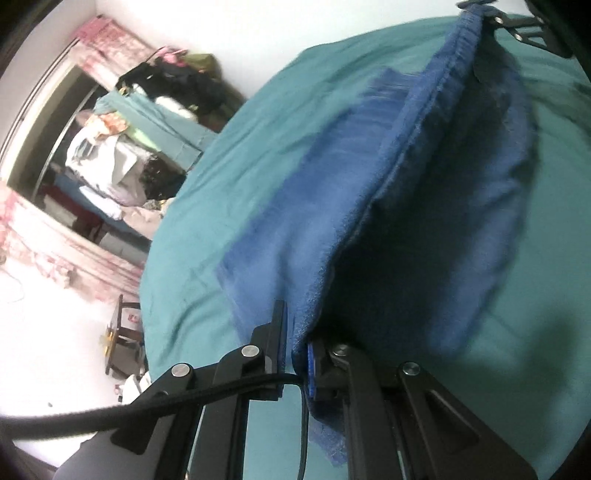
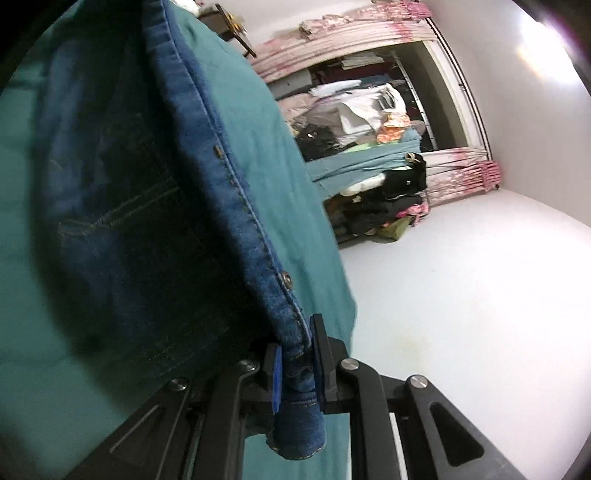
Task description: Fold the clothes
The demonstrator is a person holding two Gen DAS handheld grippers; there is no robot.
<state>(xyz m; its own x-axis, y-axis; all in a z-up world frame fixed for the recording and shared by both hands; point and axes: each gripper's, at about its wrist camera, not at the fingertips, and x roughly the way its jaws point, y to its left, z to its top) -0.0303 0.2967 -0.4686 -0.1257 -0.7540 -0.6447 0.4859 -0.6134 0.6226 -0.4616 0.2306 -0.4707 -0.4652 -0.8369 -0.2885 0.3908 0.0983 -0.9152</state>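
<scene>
A blue denim garment [image 1: 406, 206] hangs stretched between both grippers above a bed with a teal sheet [image 1: 229, 206]. My left gripper [image 1: 297, 354] is shut on one end of its top edge. My right gripper [image 2: 297, 365] is shut on the other end of that edge, by a seam with metal rivets [image 2: 286, 277]. The denim [image 2: 155, 221] drapes down from the edge, and a stitched pocket shows on its shaded side. The right gripper also shows at the top right of the left wrist view [image 1: 517, 26], shut on the denim. The garment's lower part is blurred.
The teal sheet [image 2: 288, 155] covers the bed under the garment. An open closet [image 2: 369, 110] with piled clothes and pink curtains stands across the white floor [image 2: 461, 295]. It also shows in the left wrist view [image 1: 110, 155]. A small dark wooden table [image 1: 122, 343] stands beside the bed.
</scene>
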